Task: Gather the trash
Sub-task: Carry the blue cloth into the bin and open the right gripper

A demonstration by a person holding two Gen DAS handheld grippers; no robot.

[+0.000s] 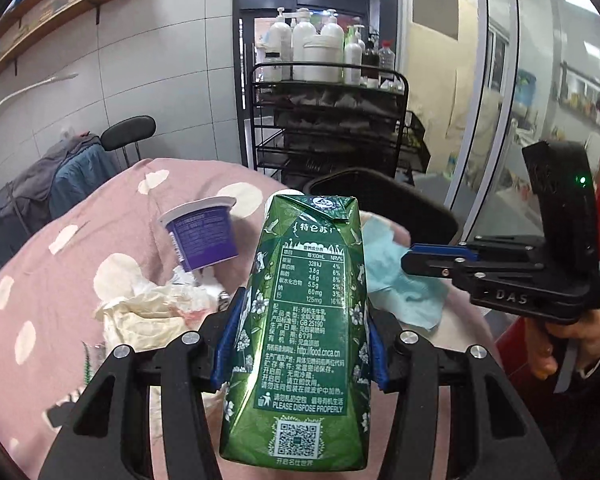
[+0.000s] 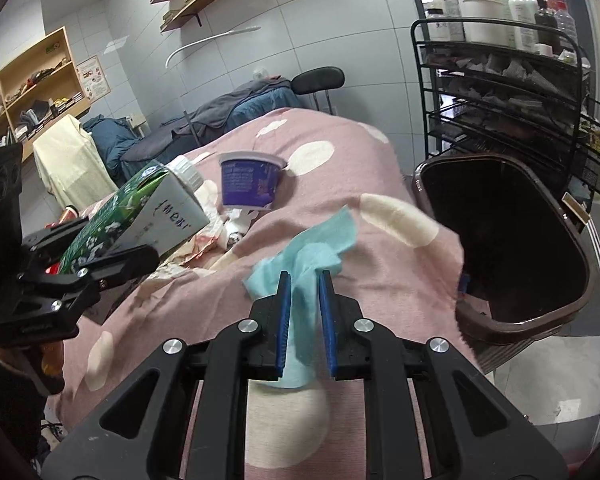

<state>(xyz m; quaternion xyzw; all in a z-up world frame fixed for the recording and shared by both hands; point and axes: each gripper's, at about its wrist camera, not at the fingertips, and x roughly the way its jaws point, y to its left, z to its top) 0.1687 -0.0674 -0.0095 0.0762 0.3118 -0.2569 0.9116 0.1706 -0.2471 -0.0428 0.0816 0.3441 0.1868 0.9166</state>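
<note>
My left gripper is shut on a green milk carton and holds it above the pink spotted bed cover; the carton also shows in the right wrist view. My right gripper is closed around a light blue wipe, which also shows in the left wrist view; part of the wipe still lies on the cover. A purple yogurt cup lies on its side beyond. Crumpled tissues lie left of the carton. A dark brown trash bin stands open at the bed's right edge.
A black wire cart with white bottles stands behind the bin. A black chair and piled clothes are beyond the bed. Wooden shelves line the tiled wall. A glass partition is on the right.
</note>
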